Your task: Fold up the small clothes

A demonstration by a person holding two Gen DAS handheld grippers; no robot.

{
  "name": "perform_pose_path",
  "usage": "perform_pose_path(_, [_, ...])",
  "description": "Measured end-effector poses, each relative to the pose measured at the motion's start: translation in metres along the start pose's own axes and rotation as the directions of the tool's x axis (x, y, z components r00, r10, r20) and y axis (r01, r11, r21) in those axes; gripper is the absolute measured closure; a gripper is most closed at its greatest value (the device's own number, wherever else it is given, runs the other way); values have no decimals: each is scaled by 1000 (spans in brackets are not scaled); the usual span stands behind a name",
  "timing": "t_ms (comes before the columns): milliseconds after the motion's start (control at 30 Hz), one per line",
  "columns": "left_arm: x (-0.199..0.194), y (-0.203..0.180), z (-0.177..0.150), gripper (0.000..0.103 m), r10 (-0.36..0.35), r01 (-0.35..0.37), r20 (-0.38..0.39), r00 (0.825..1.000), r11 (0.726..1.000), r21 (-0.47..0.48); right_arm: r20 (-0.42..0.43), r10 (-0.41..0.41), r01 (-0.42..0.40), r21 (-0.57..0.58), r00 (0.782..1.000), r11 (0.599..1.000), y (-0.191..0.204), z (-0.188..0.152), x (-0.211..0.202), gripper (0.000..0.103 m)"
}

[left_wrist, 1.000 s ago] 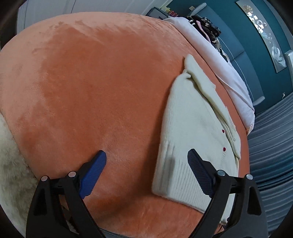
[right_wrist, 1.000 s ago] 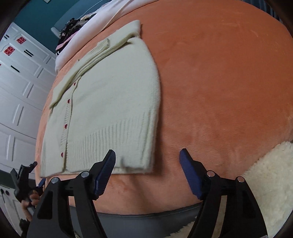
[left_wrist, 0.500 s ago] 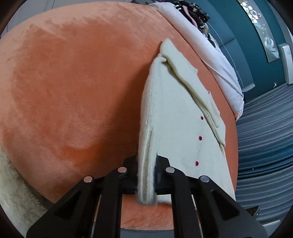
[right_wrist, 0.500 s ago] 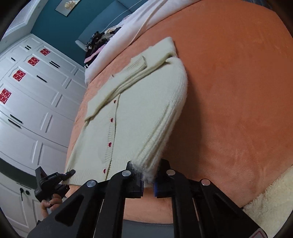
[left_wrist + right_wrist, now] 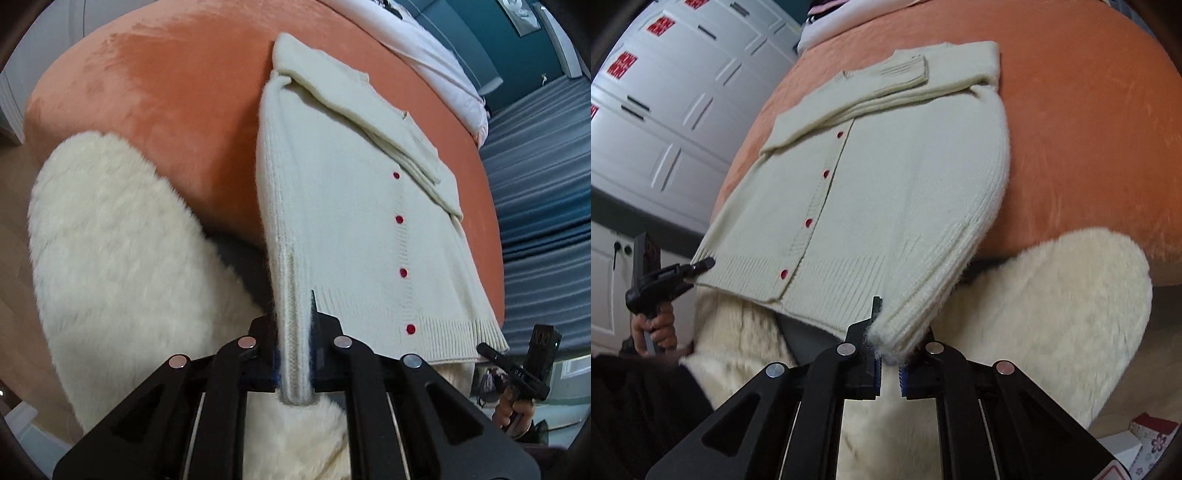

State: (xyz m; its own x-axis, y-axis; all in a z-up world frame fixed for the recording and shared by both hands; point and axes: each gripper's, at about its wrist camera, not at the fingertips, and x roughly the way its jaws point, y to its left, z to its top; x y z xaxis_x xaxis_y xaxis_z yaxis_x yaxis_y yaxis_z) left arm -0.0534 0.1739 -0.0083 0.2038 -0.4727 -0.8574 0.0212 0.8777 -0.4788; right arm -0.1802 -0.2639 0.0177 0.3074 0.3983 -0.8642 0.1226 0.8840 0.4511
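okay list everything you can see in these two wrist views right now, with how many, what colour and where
cardigan: one, cream, on the orange cover, bottom corners lifted
buttons: four showing, red, down its front
bed cover: one, orange, under the cardigan
fluffy rug: one, cream, at the near edge of the bed
sheet: one, white, far side
cupboard doors: several, white, beyond the bed in the right view
left tongs: one, black, shut on one bottom corner
right tongs: one, black, shut on the other corner
hand: one, gripping the left tongs' handle
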Motion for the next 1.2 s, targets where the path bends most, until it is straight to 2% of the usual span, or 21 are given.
perform_pose_path(100, [-22,1,-27,94,-8,9,-45,999,1000,23,-67,57,-60,-41,996,997,14,-33,-14,96])
perform_pose_path(200, [-51,-9,-22,95,-61,61,-5,998,998,9,-72,128,-132,-51,989,990,29,-41,-35,96])
perform_pose_path(300, [-77,-32,17,94,-118,113,125,985,993,42,26,170,-167,-84,985,982,38,-13,-59,96])
perform_pose_path(367, [-84,-48,59,94,-169,153,209,963,984,86,136,178,-164,-108,975,981,34,23,-74,96])
perform_pose_path(467, [-76,-65,112,94,-179,146,322,930,982,122,307,213,-194,-90,928,977,12,83,-83,96])
perform_pose_path(533, [-54,-72,152,94,-170,141,363,916,984,106,401,232,-234,-44,886,971,-9,124,-73,96])
perform_pose_path(600, [-24,-75,189,94,-134,119,376,917,991,64,461,249,-287,13,852,958,-23,161,-49,95])
perform_pose_path(633, [-8,-77,205,94,-113,105,383,917,994,40,482,228,-278,35,846,960,-34,171,-38,95])
perform_pose_path(667, [10,-74,216,93,-90,93,379,921,996,10,486,202,-262,59,850,963,-39,186,-20,94])
perform_pose_path(733, [47,-69,238,90,-33,48,340,940,998,-38,478,151,-239,130,866,962,-46,205,14,89])
perform_pose_path(800, [79,-57,244,88,14,3,298,955,998,-56,477,88,-219,225,874,949,-55,217,40,89])
perform_pose_path(833, [87,-53,243,87,61,-47,294,954,997,-54,482,68,-219,264,873,939,-57,218,47,88])
perform_pose_path(867, [90,-50,241,77,98,-86,305,947,995,-52,495,49,-217,287,867,933,-58,216,49,84])
perform_pose_path(900, [87,-47,238,58,83,-71,329,941,996,-48,512,30,-207,292,859,934,-56,213,47,76])
perform_pose_path(933, [80,-43,232,51,57,-42,366,929,998,-48,526,-1,-180,293,851,939,-54,209,42,51])
perform_pose_path(967, [69,-39,223,39,33,-12,413,910,999,-53,542,-46,-136,291,839,947,-50,203,37,39])
perform_pose_path(1000, [63,-37,215,27,17,6,445,896,999,-50,556,-80,-96,280,827,955,-48,198,34,32])
perform_pose_path(1033, [60,-36,213,23,13,7,456,890,999,-43,555,-103,-50,254,825,966,-44,195,34,32])
perform_pose_path(1067, [60,-36,214,20,25,-12,445,895,999,-32,538,-128,-3,237,833,972,-44,195,37,32])
perform_pose_path(1133, [74,-36,226,20,72,-70,402,913,997,-20,490,-199,88,241,848,967,-48,200,53,32])
perform_pose_path(1200, [89,-40,235,20,131,-132,366,921,991,-22,449,-243,132,266,860,955,-56,207,71,32])
